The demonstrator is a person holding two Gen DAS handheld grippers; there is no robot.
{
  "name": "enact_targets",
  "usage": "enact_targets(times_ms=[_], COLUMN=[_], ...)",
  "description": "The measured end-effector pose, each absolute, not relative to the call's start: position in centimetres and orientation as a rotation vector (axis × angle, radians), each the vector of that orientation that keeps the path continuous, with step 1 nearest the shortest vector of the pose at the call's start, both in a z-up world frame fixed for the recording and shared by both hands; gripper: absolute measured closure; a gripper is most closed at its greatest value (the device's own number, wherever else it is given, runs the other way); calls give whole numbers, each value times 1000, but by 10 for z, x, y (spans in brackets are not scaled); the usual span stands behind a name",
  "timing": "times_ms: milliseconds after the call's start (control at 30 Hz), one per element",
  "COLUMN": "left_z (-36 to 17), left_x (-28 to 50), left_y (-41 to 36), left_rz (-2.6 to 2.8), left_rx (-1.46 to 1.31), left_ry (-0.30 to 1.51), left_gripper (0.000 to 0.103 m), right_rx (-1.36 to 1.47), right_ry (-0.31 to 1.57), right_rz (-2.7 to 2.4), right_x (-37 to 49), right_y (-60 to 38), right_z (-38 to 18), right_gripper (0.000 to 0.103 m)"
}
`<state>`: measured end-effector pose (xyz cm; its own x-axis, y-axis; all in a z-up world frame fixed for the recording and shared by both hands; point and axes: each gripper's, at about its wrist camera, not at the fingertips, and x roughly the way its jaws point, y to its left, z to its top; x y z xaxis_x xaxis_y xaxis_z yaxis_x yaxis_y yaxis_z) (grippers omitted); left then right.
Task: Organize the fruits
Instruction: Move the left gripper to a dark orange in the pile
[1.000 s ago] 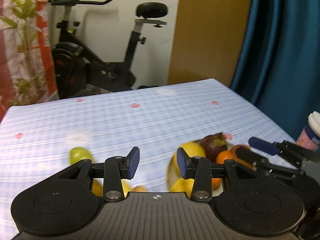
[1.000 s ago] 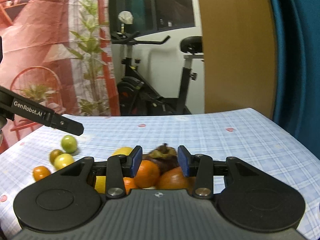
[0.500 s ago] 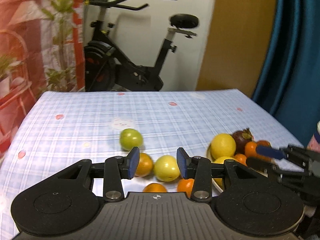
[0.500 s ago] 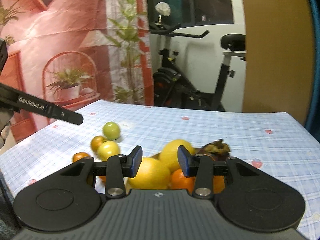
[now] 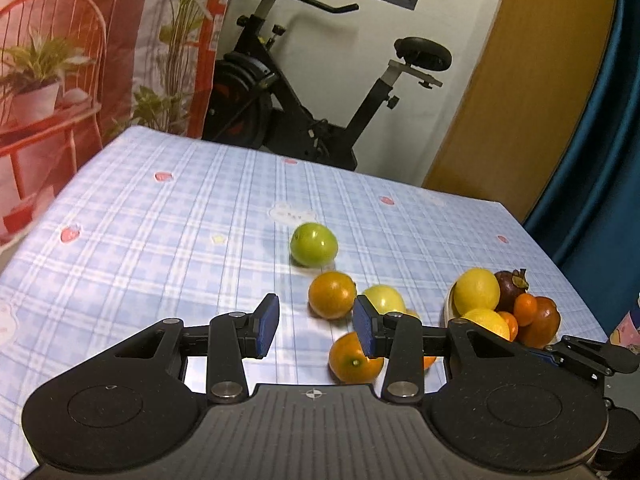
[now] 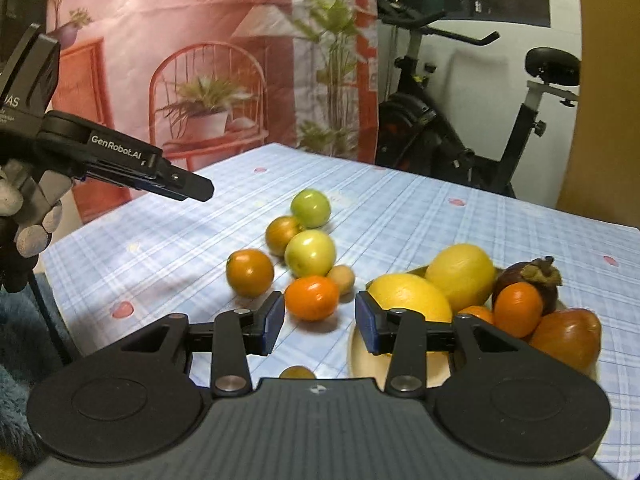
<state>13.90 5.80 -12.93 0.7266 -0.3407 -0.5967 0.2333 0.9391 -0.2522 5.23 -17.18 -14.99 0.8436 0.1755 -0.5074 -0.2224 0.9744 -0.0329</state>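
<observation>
Left tongs (image 5: 316,324): spread partway, pads bare, nothing pinched. Right tongs (image 6: 320,320): likewise spread partway, empty.

Loose fruits (image 6: 308,252) clustered on checked surface (image 5: 160,240), just left of plate (image 6: 368,356). Plate already piled with lemons (image 6: 460,276), mangosteen (image 6: 532,276) and small oranges. Judged step: approach to one loose fruit for transfer to plate.

Governing relation:
- Centre orange (image 6: 312,298) just beyond right tongs, in line with gap, plate close on right.
- From left tongs, cluster ahead and slightly right; nearest orange (image 5: 354,360) partly behind right-hand pad.
- Right tongs judged nearer to plate; cluster near both.
- Round fruit: no long axis to align with. Near lemon: long axis roughly left to right.

View differences:
- Right wrist view only: small tan fruit (image 6: 342,278), and one further fruit at near edge behind tongs body.
- Left wrist view only: right tongs' tips low at right, beside plate.
</observation>
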Motion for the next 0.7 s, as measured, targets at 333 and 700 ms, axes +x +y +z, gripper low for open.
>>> enact_targets(times_ms=[333, 700], left_z=[-141, -154], left_x=[144, 151], left_y=[61, 72], left_rz=[-327, -330], left_rx=[-206, -286], left_ry=[709, 759], left_gripper=[60, 57], right_rx=[-166, -356], right_ry=[575, 577], right_rz=[274, 419], right_x=[78, 119], right_y=[-154, -104], right_z=[-157, -178], right_gripper=[56, 56])
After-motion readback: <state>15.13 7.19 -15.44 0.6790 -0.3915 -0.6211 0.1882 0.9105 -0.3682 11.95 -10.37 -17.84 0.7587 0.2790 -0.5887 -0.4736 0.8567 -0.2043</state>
